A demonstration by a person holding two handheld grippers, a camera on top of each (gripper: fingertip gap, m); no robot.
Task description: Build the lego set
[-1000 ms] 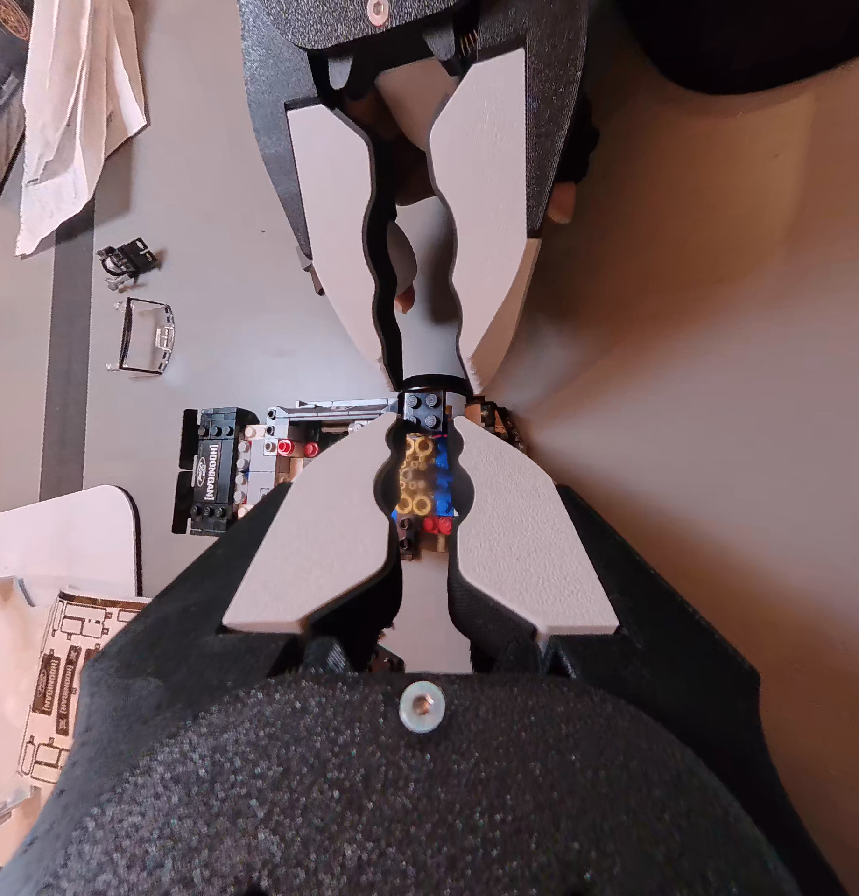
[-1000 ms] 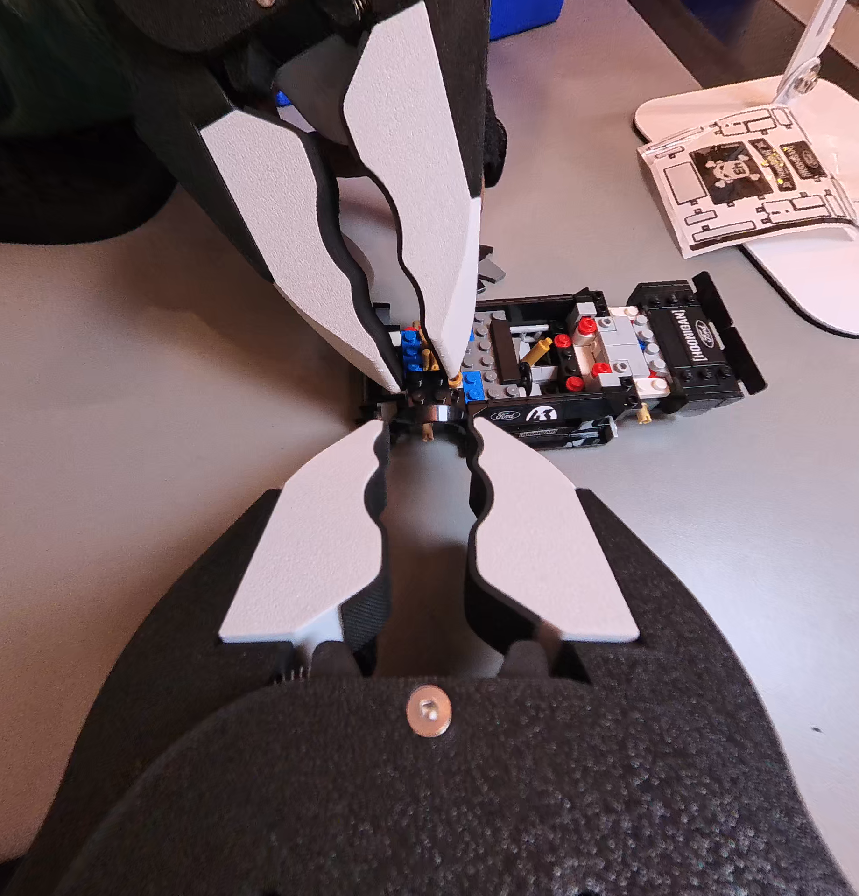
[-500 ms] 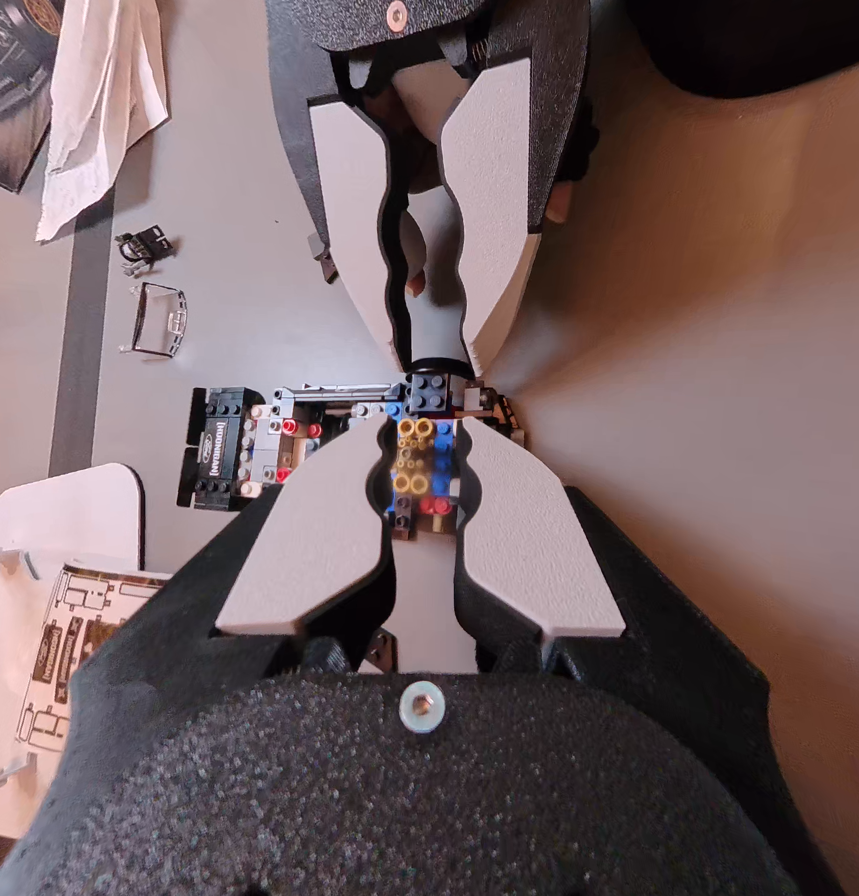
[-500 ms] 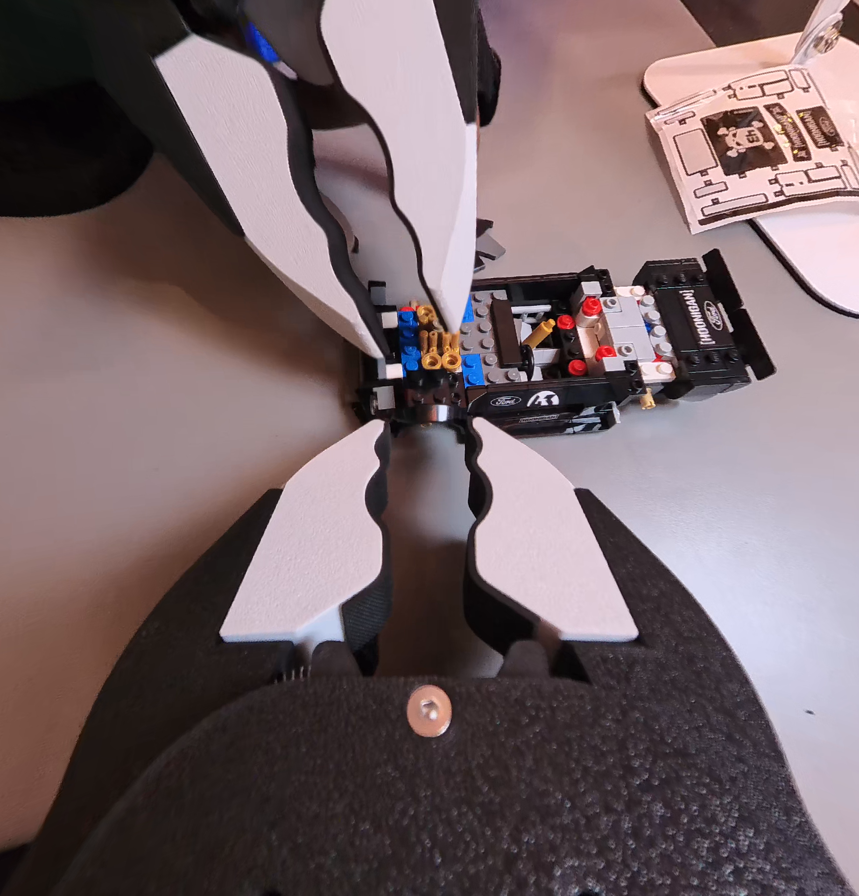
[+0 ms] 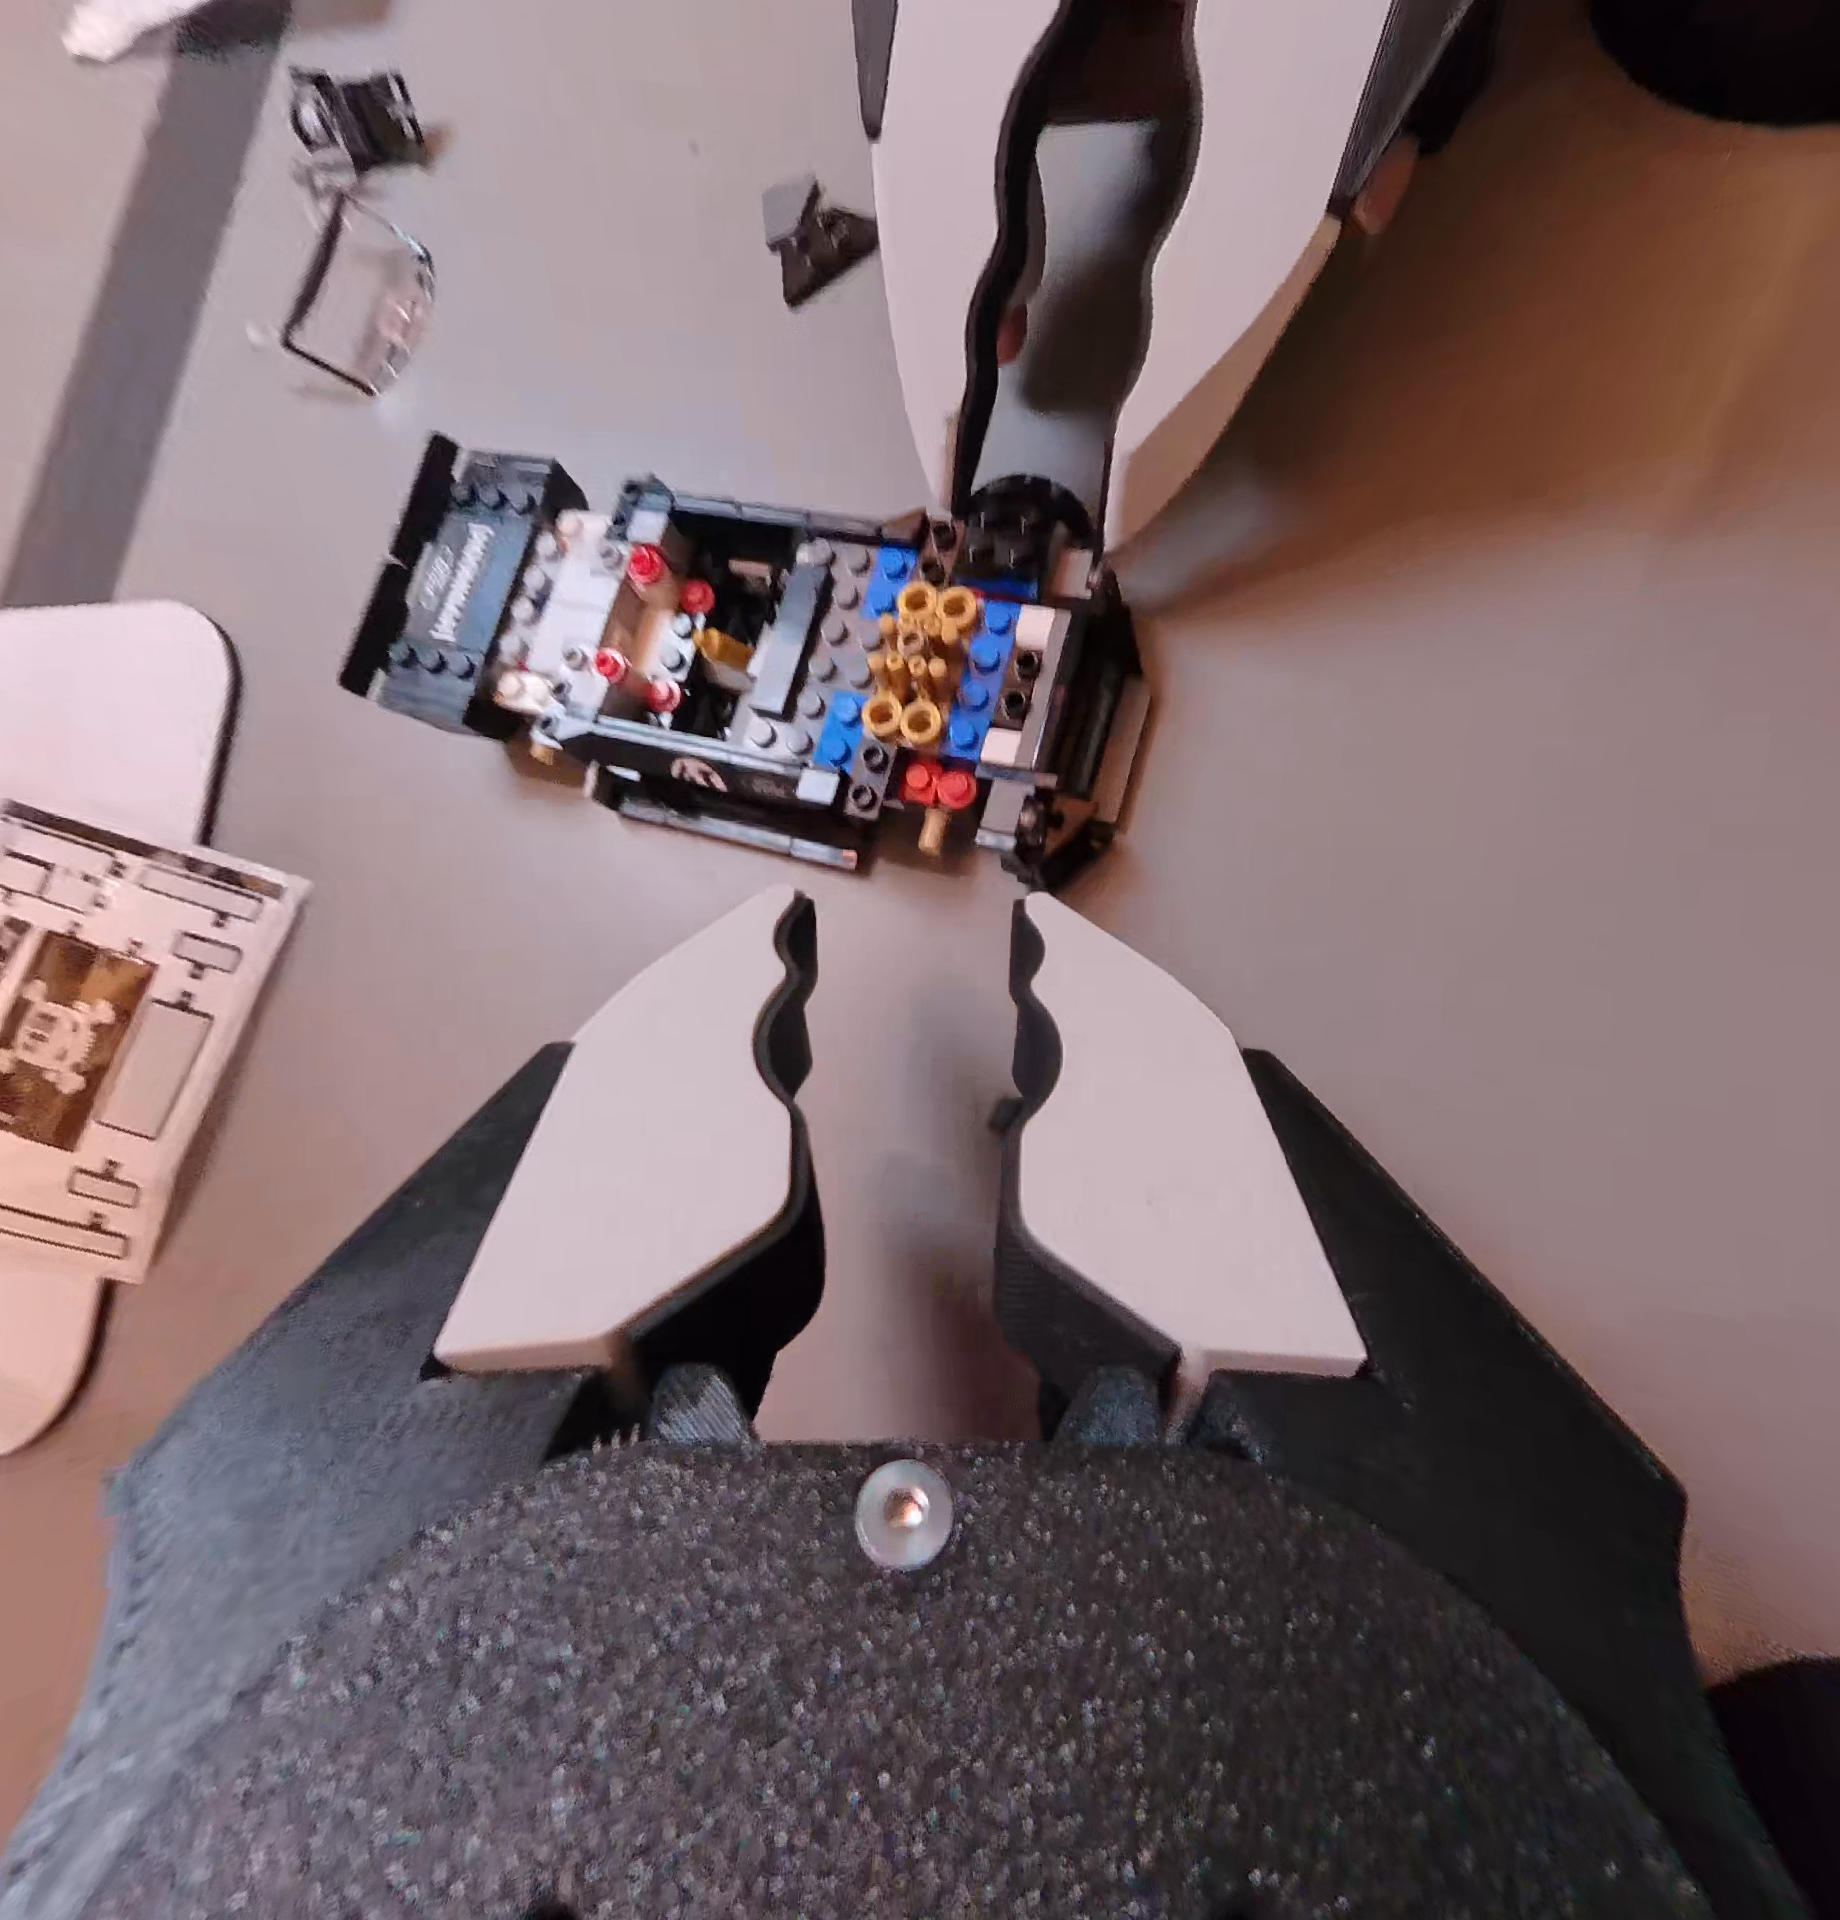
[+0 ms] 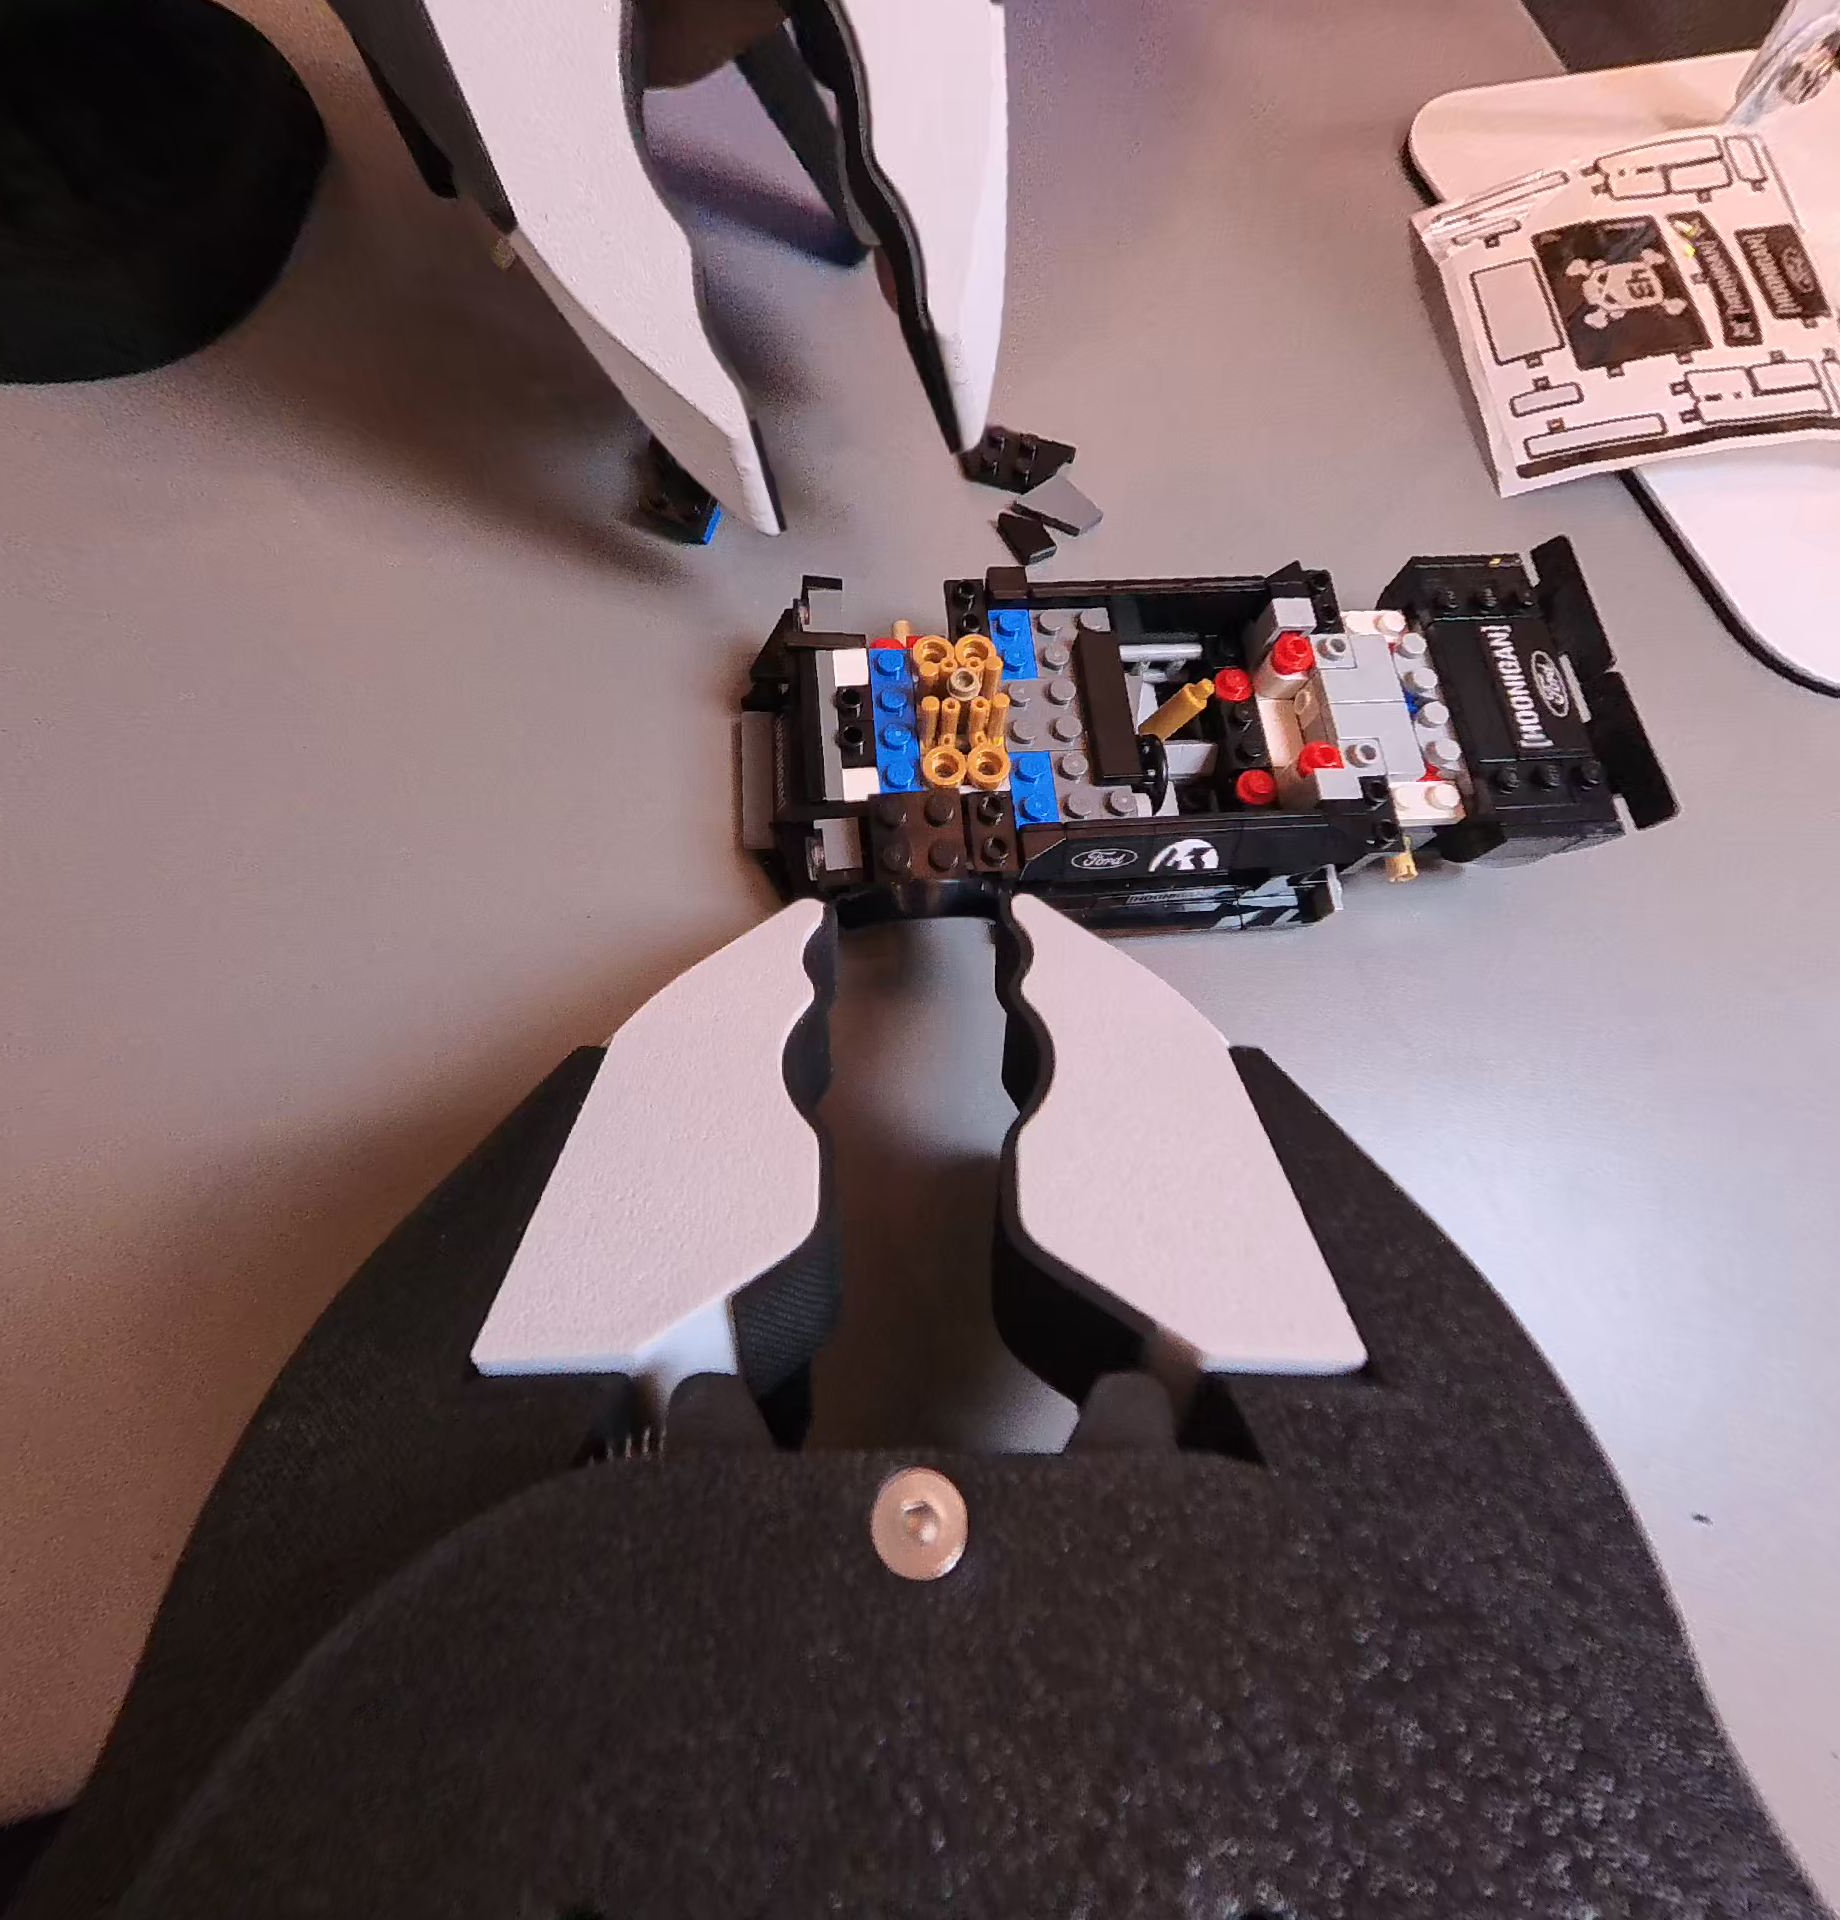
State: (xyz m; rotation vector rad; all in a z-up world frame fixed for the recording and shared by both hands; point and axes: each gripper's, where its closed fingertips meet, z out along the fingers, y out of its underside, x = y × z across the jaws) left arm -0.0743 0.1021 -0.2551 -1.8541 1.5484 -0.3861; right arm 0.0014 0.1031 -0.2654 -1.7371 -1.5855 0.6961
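A: Black car (image 6: 1186, 748), half built, sits mid-table; the right gripper (image 6: 911, 914) has its tips around the near wheel arch, gap unchanging (gripping or not, I can't tell).

B: Left gripper (image 5: 911, 914) parted, empty. A fresh piece comes next, perhaps the loose black bits (image 6: 1020, 462) beyond.

One part-built lego car (image 6: 1186, 748) stood on the one grey bench (image 6: 272, 790). Two tools were in sight, the left tool (image 5: 911, 914) and the right tool (image 6: 911, 914), each with two fingers. One sticker sheet (image 6: 1643, 301) lay on one white stand base (image 6: 1768, 540). One clear windscreen piece (image 5: 360, 296) lay loose. Three small dark loose pieces (image 6: 1030, 483) sat together beyond the car, and one black-and-blue brick (image 6: 677, 509) by the left tool's finger. Four red studs (image 6: 1271, 717) showed on the car.
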